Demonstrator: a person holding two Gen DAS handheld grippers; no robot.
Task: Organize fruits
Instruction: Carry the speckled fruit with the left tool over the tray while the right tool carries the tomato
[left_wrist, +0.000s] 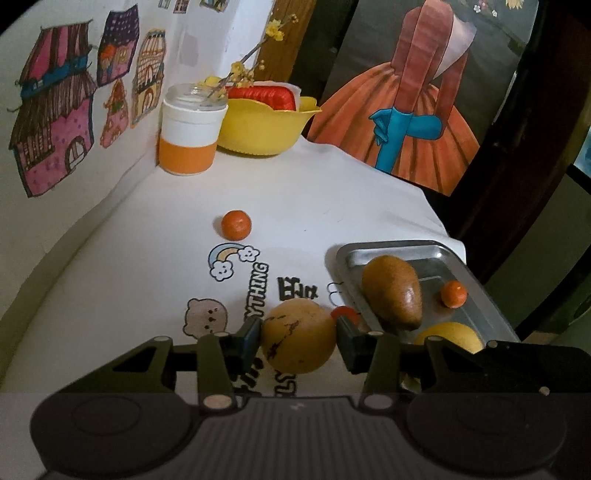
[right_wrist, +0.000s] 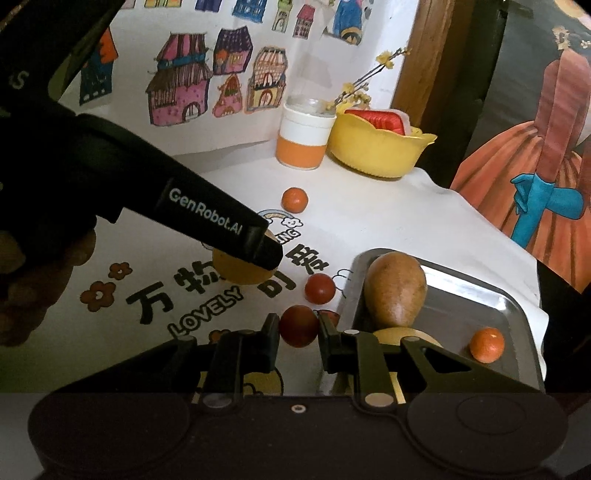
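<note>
In the left wrist view my left gripper (left_wrist: 298, 330) is shut on a round yellow fruit (left_wrist: 295, 343) with dark marks, low over the white cloth. The right wrist view shows one of its fingers (right_wrist: 266, 251) on that yellow fruit (right_wrist: 236, 271). My right gripper (right_wrist: 298, 326) is shut on a dark red round fruit (right_wrist: 298, 334) just left of the metal tray (right_wrist: 480, 299). In the tray lie a brown pear-shaped fruit (right_wrist: 397, 291), a small orange (right_wrist: 487, 344) and a yellow fruit (right_wrist: 391, 334), partly hidden. Another red fruit (right_wrist: 320, 288) and an orange (right_wrist: 294, 199) lie on the cloth.
At the back stand an orange-and-white jar (right_wrist: 303, 144) with yellow flower twigs and a yellow bowl (right_wrist: 380, 151) holding something red. A drawing-covered wall closes the left and back. The table's edge runs just right of the tray. A hand (right_wrist: 33, 280) holds the left gripper.
</note>
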